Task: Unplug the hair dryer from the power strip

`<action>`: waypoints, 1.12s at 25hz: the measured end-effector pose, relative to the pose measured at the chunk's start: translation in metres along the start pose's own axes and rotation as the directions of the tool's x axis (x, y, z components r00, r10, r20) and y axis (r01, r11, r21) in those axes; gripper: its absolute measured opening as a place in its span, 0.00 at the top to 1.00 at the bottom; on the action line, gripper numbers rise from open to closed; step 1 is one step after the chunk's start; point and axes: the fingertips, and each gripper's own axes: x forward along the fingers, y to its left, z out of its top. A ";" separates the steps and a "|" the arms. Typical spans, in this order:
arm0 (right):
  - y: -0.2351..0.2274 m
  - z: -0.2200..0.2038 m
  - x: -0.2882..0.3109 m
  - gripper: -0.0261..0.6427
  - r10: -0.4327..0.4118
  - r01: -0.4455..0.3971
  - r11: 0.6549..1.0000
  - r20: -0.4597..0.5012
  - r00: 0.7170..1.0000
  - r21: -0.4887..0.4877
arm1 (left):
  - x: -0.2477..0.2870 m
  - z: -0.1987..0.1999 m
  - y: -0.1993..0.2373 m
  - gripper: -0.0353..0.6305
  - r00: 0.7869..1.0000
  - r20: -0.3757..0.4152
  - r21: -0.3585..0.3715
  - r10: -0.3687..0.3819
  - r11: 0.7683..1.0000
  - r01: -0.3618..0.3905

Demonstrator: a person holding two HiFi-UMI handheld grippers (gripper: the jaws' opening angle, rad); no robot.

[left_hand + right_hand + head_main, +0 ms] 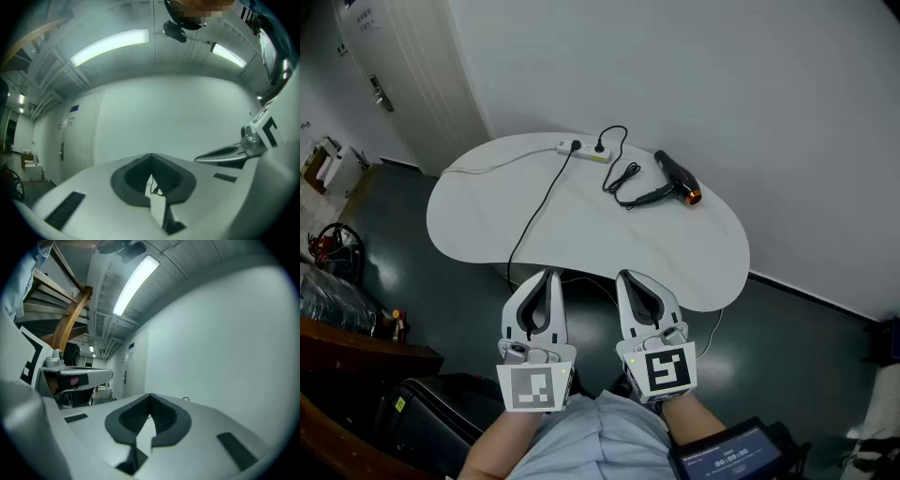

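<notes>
A black hair dryer (678, 178) with an orange nozzle lies on the far right part of the white table (487, 216). Its coiled cord (623, 178) runs to a black plug (600, 147) seated in the white power strip (581, 150) at the table's far edge. My left gripper (548, 274) and right gripper (624, 276) hang side by side just off the table's near edge, both shut with nothing in them and far from the strip. In the left gripper view, the left gripper (151, 157) shows table and cord through its jaw opening. The right gripper (150, 395) shows its tips together.
A second black cable (534, 211) leaves the strip and drops over the near edge. A white wall backs the table, with a door (389, 66) at far left. A wooden desk and a black bag (431, 412) stand at lower left, a screen (731, 457) at lower right.
</notes>
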 end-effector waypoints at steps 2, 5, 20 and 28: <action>0.001 -0.009 0.002 0.96 -0.001 0.001 1.000 -0.063 0.998 -0.003 | 0.002 0.000 0.003 0.95 1.000 0.008 -0.002 -0.003 1.000 0.003; 0.005 -0.016 0.006 0.96 0.006 -0.007 1.000 -0.094 0.996 -0.011 | 0.003 -0.002 0.009 0.95 1.000 0.012 -0.015 -0.004 1.000 0.005; 0.035 0.001 0.093 0.96 -0.046 0.046 0.999 -0.050 0.998 0.006 | 0.021 -0.008 0.093 0.95 0.999 0.040 -0.066 -0.032 0.997 0.035; 0.004 -0.025 0.118 0.96 -0.087 0.088 0.996 -0.113 0.990 0.002 | 0.064 -0.034 0.105 0.95 0.999 -0.027 -0.067 -0.041 0.997 0.040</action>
